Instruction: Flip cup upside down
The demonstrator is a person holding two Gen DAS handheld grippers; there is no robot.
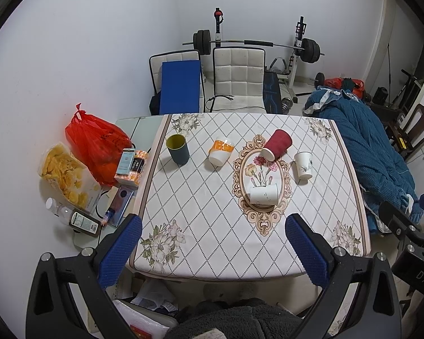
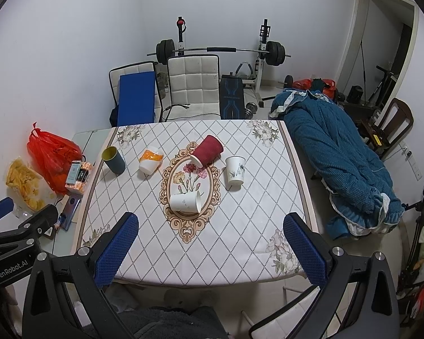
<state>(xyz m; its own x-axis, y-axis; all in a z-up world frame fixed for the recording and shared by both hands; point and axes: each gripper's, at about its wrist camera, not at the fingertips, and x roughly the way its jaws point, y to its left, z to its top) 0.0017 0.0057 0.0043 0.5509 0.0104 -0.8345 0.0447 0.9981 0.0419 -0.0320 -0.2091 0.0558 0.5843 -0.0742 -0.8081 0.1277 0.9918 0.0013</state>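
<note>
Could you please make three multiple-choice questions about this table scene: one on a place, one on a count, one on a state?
1. Where is the dark green cup?
A. left end of the cup row
B. on the oval pattern
C. on the chair

2. How many cups are on the table?
A. three
B. five
C. seven

3. How is the red cup positioned?
A. upright
B. upside down
C. tipped on its side

Answers: 1 A, it stands leftmost; 2 B, five are visible; 3 C, its open mouth faces sideways.
</note>
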